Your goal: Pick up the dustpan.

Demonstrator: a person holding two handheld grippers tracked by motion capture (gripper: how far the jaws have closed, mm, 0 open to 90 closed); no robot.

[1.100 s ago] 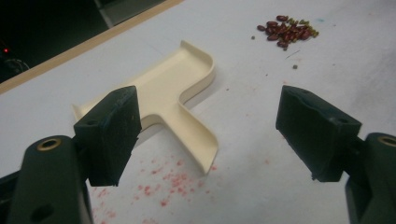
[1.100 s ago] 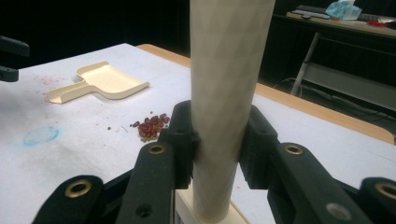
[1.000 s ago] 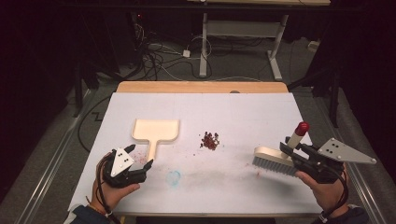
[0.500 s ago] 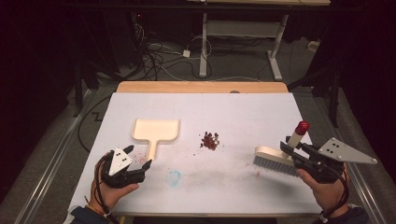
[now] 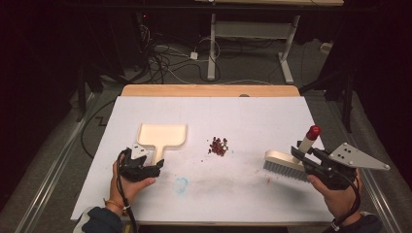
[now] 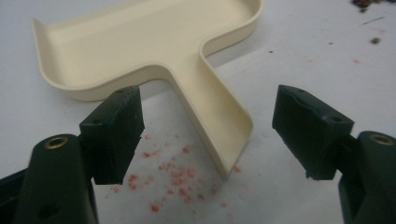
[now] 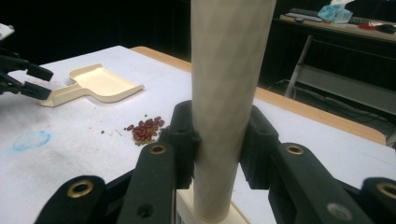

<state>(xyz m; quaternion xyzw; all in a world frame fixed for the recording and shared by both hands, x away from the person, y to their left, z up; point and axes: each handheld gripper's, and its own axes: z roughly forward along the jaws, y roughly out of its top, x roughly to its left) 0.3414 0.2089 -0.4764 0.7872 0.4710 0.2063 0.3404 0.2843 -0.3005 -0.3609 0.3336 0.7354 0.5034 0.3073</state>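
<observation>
A dim room with cables on the floor; in its middle stands a white paper-covered surface (image 5: 243, 194). A cream dustpan (image 5: 163, 136) lies left of centre, its handle pointing toward the person. A small pile of dark red beans (image 5: 218, 145) sits well apart to its right. The left gripper (image 5: 153, 167) has moved in from nearer the surface's front edge since a second ago and now sits at the end of the handle. Its jaws are released but have just been narrowing, with the handle between them, not yet pinched. A grasp looks imminent. The right gripper (image 5: 301, 154) has not shifted, jaws clenched on the handle of a brush (image 5: 286, 162) resting bristles-down at the right.
</observation>
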